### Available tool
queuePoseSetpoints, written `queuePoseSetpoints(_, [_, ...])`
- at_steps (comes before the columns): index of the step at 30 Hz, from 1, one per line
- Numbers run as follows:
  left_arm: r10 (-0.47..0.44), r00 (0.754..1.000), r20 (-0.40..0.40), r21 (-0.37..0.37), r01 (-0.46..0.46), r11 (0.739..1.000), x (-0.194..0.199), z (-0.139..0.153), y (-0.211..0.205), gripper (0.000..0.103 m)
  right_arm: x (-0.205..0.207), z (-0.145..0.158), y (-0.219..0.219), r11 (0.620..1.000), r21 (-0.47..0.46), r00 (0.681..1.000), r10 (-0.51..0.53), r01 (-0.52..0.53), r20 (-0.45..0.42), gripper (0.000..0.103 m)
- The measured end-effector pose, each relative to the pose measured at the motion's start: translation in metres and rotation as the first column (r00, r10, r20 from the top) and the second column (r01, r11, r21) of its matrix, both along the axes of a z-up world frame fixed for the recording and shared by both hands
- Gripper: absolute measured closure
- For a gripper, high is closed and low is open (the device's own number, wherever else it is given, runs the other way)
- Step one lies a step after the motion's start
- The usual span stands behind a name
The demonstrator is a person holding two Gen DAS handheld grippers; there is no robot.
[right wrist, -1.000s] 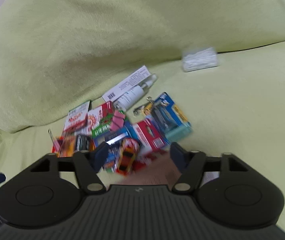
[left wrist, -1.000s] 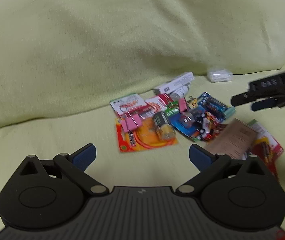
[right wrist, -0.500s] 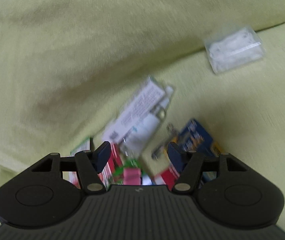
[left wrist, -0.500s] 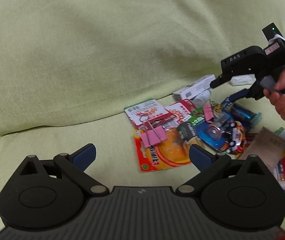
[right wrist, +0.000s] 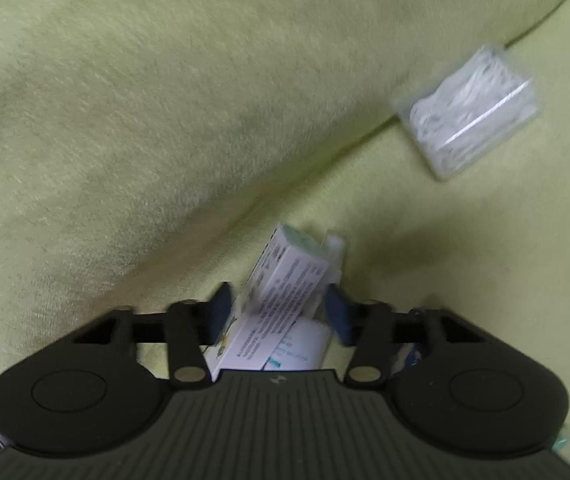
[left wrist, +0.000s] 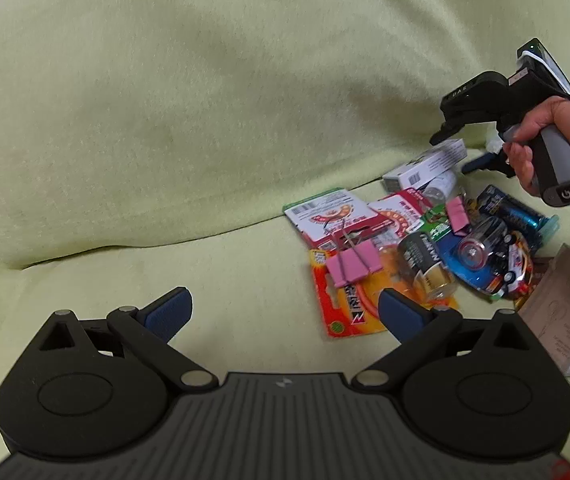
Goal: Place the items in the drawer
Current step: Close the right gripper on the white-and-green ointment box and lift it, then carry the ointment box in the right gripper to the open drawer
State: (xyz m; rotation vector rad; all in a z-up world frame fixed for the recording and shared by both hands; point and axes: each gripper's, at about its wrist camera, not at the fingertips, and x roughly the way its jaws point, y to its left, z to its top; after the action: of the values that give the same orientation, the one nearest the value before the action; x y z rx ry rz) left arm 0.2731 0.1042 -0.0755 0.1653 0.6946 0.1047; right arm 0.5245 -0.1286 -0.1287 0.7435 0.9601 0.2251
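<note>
The left gripper [left wrist: 285,314] hovers with fingers spread wide over a yellow-green blanket [left wrist: 205,120]. Beyond it lies a heap of battery packs [left wrist: 425,268] and pink binder clips [left wrist: 351,266]. Farther off, the right gripper [right wrist: 279,312] straddles a white box [right wrist: 281,288], fingers apart; a clear packet [right wrist: 469,112] lies behind.

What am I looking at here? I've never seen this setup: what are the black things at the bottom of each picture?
Each is a handheld two-finger gripper carrying its own camera. The left gripper is open and empty over the green-covered sofa. Its view shows a hand holding the right gripper, whose blue fingers straddle a white box in the pile of batteries, binder clips and packets; a firm grip isn't clear. A clear plastic box lies apart. No drawer shows.
</note>
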Motion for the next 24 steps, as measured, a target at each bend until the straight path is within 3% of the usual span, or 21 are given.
queuePoseSetpoints(6, [0.001, 1.000, 0.003, -0.005, -0.001, 1.000, -0.006, 0.004, 0.001, 0.002, -0.018, 0.013, -0.006, 1.000, 0.025, 0.997, -0.006, 0.005, 0.078, 0.077])
queuePoseSetpoints(12, [0.001, 1.000, 0.025, -0.026, 0.000, 1.000, -0.021, 0.018, 0.001, 0.002, -0.059, 0.061, -0.040, 0.999, 0.049, 0.974, -0.015, 0.004, 0.224, 0.080])
queuePoseSetpoints(17, [-0.006, 0.999, 0.033, -0.060, 0.008, 0.998, -0.037, 0.030, 0.000, 0.002, -0.118, 0.104, -0.084, 0.997, 0.027, 0.951, 0.066, -0.078, 0.304, 0.080])
queuePoseSetpoints(20, [-0.017, 0.999, 0.034, -0.085, 0.019, 0.996, -0.049, 0.037, -0.003, 0.003, -0.167, 0.124, -0.110, 0.987, -0.014, 0.939, 0.157, -0.160, 0.305, 0.080])
queuePoseSetpoints(24, [-0.045, 0.999, 0.025, -0.125, 0.048, 0.991, -0.069, 0.043, -0.014, 0.003, -0.229, 0.124, -0.131, 0.948, -0.124, 0.932, 0.313, -0.293, 0.183, 0.081])
